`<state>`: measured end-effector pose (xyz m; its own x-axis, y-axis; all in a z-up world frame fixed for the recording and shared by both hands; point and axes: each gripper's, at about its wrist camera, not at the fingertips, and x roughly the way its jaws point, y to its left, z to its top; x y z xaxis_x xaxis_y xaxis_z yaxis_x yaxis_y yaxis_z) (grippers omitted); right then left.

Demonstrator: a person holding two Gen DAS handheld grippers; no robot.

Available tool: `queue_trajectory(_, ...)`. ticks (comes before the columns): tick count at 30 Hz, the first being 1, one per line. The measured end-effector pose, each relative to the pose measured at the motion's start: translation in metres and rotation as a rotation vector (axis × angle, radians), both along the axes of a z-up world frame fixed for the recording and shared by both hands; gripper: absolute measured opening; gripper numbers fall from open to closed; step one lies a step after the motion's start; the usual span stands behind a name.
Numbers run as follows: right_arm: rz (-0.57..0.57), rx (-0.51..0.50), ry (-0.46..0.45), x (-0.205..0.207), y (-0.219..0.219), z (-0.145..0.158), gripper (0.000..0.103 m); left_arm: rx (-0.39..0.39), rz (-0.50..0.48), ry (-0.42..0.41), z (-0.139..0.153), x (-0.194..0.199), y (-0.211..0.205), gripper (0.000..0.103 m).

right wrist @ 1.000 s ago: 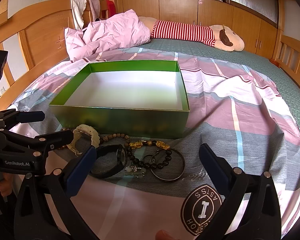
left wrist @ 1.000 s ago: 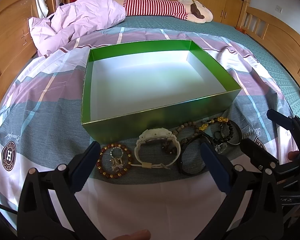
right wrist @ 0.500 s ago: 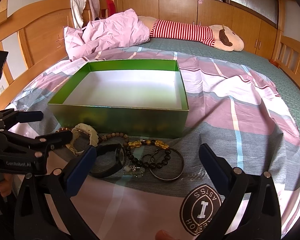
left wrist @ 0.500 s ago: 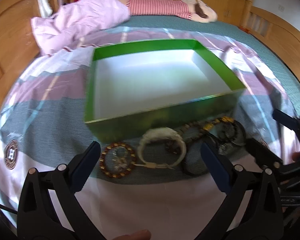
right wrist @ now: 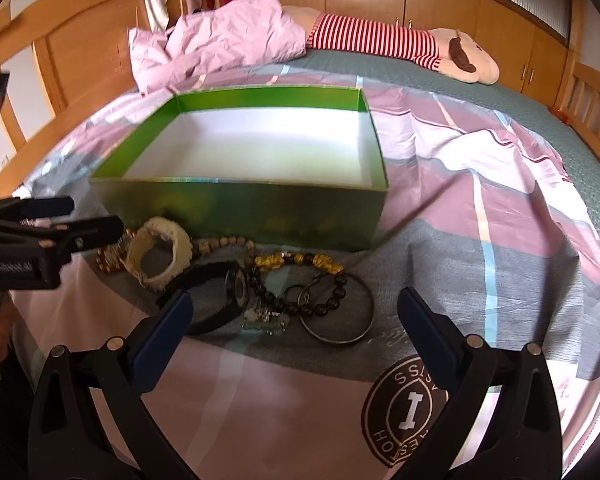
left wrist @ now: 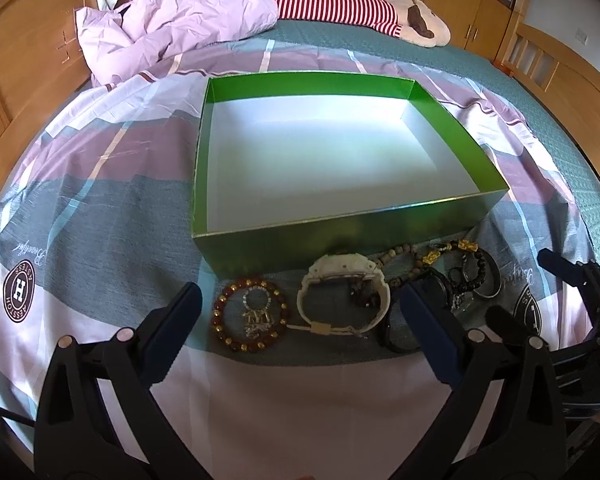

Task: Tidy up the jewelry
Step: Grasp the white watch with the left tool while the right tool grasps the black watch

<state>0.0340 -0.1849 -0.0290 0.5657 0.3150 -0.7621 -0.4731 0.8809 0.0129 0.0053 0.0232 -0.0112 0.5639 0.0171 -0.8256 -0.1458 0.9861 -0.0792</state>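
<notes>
A green box with a white inside stands on the bed with nothing in it. The jewelry lies in a row along its near wall. From the left there is a red-brown bead bracelet, a white watch, a black watch, a gold-and-black bead bracelet and a thin metal bangle. My left gripper hangs open just short of the bead bracelet and white watch. My right gripper is open too, just short of the black watch and bangle. Neither holds anything.
The bed has a pink, grey and white checked cover. A crumpled pink quilt and a striped plush toy lie at the far end. Wooden bed rails and cupboards surround it. Each gripper shows at the edge of the other's view.
Both views have shifted a little: the left gripper drifted left, so the box sits further right in view. The right gripper edged closer to the jewelry. Both stay open.
</notes>
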Motion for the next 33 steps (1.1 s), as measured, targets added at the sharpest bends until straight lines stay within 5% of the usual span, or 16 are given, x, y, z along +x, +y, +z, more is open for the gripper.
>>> queue_trajectory(8,-0.066,0.017,0.028,0.007,-0.011,-0.006,0.086,-0.056,-0.007,0.076,-0.015,0.001,0.001,0.058)
queue_trajectory(14,-0.072,0.014,0.033,0.008,-0.011,-0.006,0.086,-0.068,-0.016,0.104,-0.02,0.001,-0.001,0.043)
queue_trajectory(27,-0.067,-0.004,0.039,0.009,-0.009,-0.007,0.086,-0.026,-0.027,0.141,-0.026,0.007,-0.001,0.054)
queue_trajectory(33,-0.024,-0.085,0.026,0.026,0.003,0.014,0.086,-0.12,0.026,0.092,-0.006,0.01,0.039,0.054)
